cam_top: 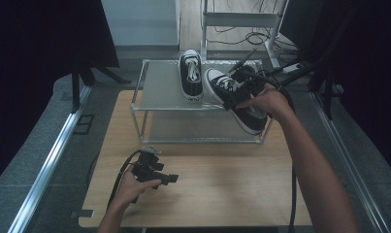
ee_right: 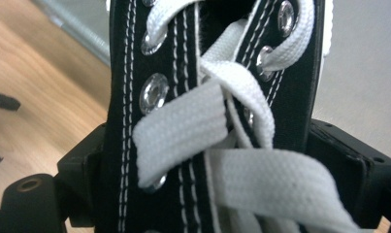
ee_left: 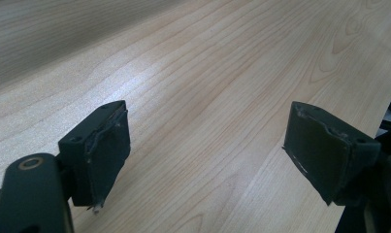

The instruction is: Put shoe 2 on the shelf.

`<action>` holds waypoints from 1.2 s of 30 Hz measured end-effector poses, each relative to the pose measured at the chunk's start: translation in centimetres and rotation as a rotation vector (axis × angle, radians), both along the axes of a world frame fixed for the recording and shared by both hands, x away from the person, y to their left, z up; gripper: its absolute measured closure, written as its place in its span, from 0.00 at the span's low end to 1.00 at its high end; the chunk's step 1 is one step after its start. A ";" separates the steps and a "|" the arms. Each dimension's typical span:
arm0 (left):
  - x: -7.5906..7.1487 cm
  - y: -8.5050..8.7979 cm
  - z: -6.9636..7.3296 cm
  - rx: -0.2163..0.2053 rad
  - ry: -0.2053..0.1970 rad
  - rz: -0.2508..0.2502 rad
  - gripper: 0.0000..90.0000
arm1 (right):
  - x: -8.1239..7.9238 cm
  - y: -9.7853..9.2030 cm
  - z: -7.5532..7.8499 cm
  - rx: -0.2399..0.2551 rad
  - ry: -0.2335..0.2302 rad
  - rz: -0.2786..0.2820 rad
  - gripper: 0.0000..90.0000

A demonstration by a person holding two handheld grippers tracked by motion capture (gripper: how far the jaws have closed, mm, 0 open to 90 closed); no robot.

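Left gripper (cam_top: 170, 178), jaws spread with nothing between them, rests on the desk (cam_top: 222, 194) in front of the shelf rack (cam_top: 154, 85); right gripper (cam_top: 232, 101), jaws pinching the laced upper of the black sneaker (cam_top: 249, 116), holds it tilted over the rack's right end, beside the second sneaker (cam_top: 191, 75).

black two-jaw tongs (cam_top: 171, 178) with worn dark pads (ee_left: 108, 150), brass-ringed screw holes, trailing black cables, bare forearms
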State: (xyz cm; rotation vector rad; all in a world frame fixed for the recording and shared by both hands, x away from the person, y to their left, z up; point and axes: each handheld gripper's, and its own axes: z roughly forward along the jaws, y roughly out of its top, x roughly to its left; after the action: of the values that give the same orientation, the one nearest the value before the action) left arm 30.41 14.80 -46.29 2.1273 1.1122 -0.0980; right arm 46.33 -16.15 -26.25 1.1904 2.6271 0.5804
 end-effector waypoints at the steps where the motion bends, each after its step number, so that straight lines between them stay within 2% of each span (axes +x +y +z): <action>1: 0.0 0.0 0.0 0.000 -0.002 0.001 0.19 | 0.4 0.1 0.0 -0.002 0.001 -0.008 0.15; 7: 0.0 0.3 0.1 -0.009 -0.002 0.002 0.19 | 2.5 0.7 0.1 -0.012 0.010 -0.074 0.15; 15: 0.0 0.8 0.1 -0.019 -0.005 0.005 0.19 | 5.4 1.5 -0.7 -0.028 0.025 -0.154 0.15; 18: 0.0 1.0 0.2 -0.025 -0.005 0.010 0.19 | 6.1 1.9 -0.8 -0.044 0.028 -0.163 0.15; 31: -0.2 1.6 0.6 -0.041 -0.015 0.019 0.19 | 8.9 3.4 -1.0 -0.048 0.050 -0.264 0.15; 36: -0.3 1.9 0.7 -0.049 -0.019 0.024 0.19 | 9.8 4.2 -1.1 -0.050 0.064 -0.320 0.14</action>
State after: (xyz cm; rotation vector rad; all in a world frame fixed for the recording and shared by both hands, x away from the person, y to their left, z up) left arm 30.13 16.68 -45.58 2.0668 1.1133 -0.0924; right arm 56.16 -11.93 -27.31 1.5934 2.4088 0.4201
